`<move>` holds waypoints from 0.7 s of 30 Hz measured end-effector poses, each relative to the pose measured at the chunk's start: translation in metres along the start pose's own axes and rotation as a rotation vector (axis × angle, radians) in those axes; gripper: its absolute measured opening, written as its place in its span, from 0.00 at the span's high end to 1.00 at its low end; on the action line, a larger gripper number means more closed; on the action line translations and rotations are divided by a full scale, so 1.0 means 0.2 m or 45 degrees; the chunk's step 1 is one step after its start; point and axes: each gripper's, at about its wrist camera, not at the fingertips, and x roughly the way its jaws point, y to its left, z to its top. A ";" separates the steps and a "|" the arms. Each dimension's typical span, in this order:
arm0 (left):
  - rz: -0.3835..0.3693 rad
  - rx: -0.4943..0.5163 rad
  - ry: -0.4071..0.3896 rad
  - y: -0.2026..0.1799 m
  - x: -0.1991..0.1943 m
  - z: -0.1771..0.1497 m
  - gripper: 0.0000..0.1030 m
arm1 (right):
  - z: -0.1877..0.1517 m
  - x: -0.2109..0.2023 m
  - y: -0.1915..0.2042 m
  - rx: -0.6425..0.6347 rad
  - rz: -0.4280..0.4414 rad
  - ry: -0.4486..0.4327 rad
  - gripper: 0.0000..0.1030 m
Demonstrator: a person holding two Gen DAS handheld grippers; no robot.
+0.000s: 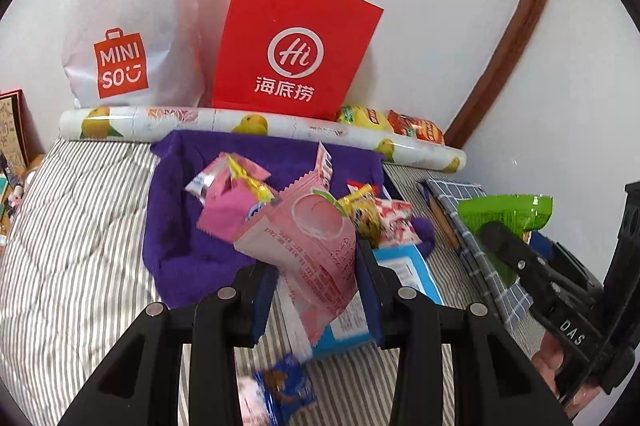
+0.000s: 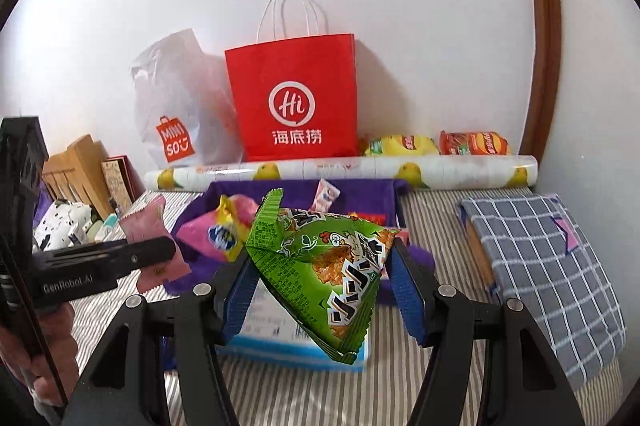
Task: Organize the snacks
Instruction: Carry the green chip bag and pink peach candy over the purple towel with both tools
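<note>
Across the left wrist view, the left gripper (image 1: 316, 290) is clamped on a pink snack packet (image 1: 316, 246), its blue-padded fingers pressing both sides of the wrapper, which hangs above a striped bed cover (image 1: 80, 226). Behind the packet a purple cloth (image 1: 176, 218) carries a heap of small wrapped snacks (image 1: 240, 186), and a blue-and-white box (image 1: 404, 270) lies just beside the cloth. A small blue wrapper (image 1: 286, 386) lies on the cover below the fingers. Against the wall stand a red paper bag (image 1: 296, 54) and a white plastic bag (image 1: 132, 26), behind a fruit-printed roll (image 1: 240, 124), with a yellow chip bag (image 1: 366, 118) near the roll's right end. At the right edge the other gripper shows, carrying a green packet (image 1: 508, 214). Over in the right wrist view, the right gripper (image 2: 320, 286) is closed on the green snack packet (image 2: 320, 266), held by its sides above the blue-and-white box (image 2: 272, 342). To the left, the left gripper (image 2: 156, 258) appears with the pink packet (image 2: 154, 238). A blue checked cloth (image 2: 540, 266) lies on the bed to the right, and the red paper bag (image 2: 296, 98) stands at the wall.
</note>
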 end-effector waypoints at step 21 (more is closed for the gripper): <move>0.051 -0.055 -0.011 0.02 0.44 0.27 0.65 | 0.23 0.65 -0.12 0.016 0.053 0.099 0.40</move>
